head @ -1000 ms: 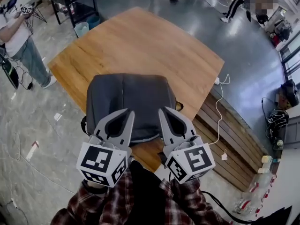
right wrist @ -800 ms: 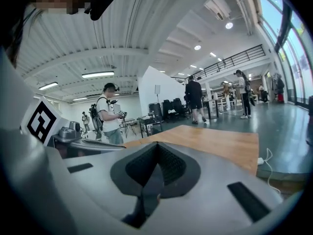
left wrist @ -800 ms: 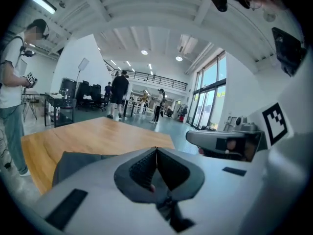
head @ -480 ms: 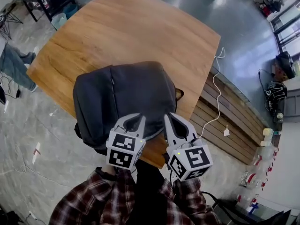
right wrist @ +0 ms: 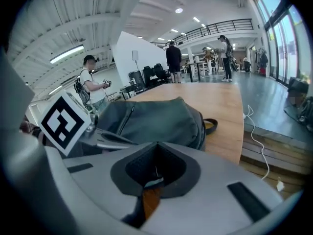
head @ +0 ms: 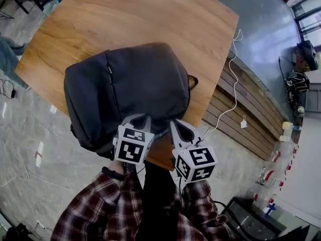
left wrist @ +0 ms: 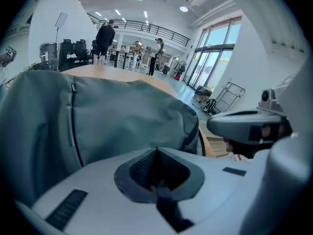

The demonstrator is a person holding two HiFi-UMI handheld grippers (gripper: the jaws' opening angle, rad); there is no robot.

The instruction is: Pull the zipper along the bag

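A dark grey backpack [head: 130, 87] lies flat on the wooden table [head: 150, 14], its near end over the table's front edge. A front zipper [head: 109, 74] runs along its left part and also shows in the left gripper view as a dark zipper line [left wrist: 73, 116]. My left gripper [head: 145, 117] is shut, its tip over the bag's near edge [left wrist: 156, 150]. My right gripper [head: 174, 121] is shut too, its tip beside the bag's near right corner, above the table edge [right wrist: 156, 143]. Nothing clearly sits between either pair of jaws.
The bag's carry loop [head: 192, 81] sticks out at the right side. A white cable [head: 228, 79] trails off the table onto slatted wooden steps [head: 241, 129]. Several people stand far off [right wrist: 173, 58]. Grey floor lies to the left.
The view has tipped down and closer to the bag. The left gripper has swung right, its tip now at the bag's near edge. Both grippers stay shut.
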